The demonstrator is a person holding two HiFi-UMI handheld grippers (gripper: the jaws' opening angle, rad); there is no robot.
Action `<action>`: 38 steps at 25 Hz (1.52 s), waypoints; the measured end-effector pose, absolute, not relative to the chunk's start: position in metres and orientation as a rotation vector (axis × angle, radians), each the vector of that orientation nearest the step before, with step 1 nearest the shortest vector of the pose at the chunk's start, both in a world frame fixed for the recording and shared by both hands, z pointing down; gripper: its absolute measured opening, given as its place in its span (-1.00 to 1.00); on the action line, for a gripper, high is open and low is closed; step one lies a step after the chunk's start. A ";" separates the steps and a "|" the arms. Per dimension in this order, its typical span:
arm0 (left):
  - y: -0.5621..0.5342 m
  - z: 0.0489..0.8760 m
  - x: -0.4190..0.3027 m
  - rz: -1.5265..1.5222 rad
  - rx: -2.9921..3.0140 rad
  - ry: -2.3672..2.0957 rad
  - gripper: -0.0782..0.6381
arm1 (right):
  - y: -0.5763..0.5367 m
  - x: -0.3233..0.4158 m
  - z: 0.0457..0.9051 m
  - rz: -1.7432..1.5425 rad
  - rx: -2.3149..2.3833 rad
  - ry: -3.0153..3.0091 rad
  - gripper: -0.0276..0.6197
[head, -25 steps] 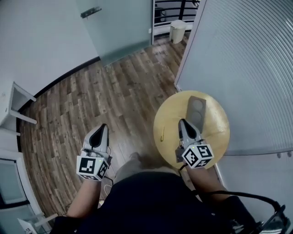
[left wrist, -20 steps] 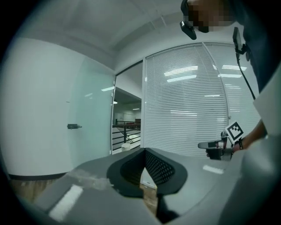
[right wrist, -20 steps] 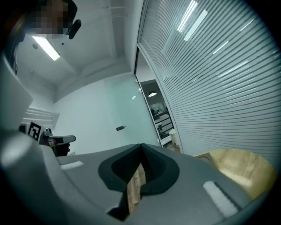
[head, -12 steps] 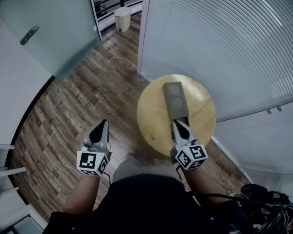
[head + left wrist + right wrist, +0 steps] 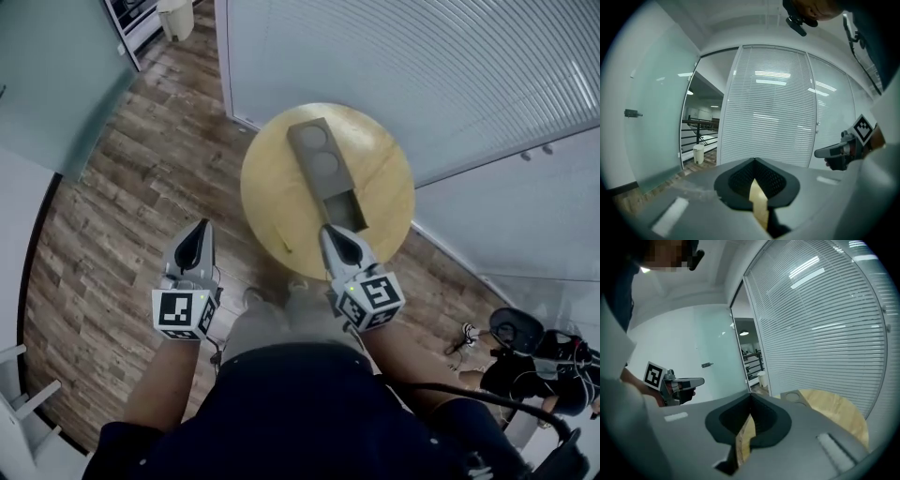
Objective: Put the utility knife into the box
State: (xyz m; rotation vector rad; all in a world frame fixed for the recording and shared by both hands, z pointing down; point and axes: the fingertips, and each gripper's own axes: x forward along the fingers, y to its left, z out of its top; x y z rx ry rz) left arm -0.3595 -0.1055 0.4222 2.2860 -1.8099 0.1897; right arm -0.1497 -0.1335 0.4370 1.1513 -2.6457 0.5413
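Note:
A small yellow utility knife (image 5: 283,243) lies on the round wooden table (image 5: 267,178), left of a long grey box (image 5: 324,174) with two round holes and an open rectangular compartment. My right gripper (image 5: 329,231) is shut and empty, its tip just above the box's near end; in the right gripper view (image 5: 750,395) the box (image 5: 792,396) lies ahead to the right. My left gripper (image 5: 202,226) hovers over the floor left of the table, apart from the knife. In the left gripper view (image 5: 754,161) its jaws meet with nothing between them.
Wood-plank floor (image 5: 103,234) surrounds the table. A wall of white blinds (image 5: 450,66) runs behind it, and a frosted glass door (image 5: 47,84) stands at the left. A white bin (image 5: 175,15) stands far back. Cables and dark gear (image 5: 525,352) lie at the right.
The view has swung, so the table and box now sit higher and further left in the picture. Both grippers keep the same pose and stay shut.

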 end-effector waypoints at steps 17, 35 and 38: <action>-0.069 0.547 -0.323 0.355 2.127 -1.825 -0.77 | -0.122 -0.176 0.593 0.596 0.915 -2.562 -0.51; -0.091 0.633 -0.299 0.384 2.097 -1.710 -0.77 | -0.123 -0.182 0.737 0.442 0.788 -2.277 -0.43; -0.085 0.635 -0.294 0.376 2.094 -1.703 -0.77 | -0.117 -0.187 0.741 0.427 0.760 -2.252 -0.60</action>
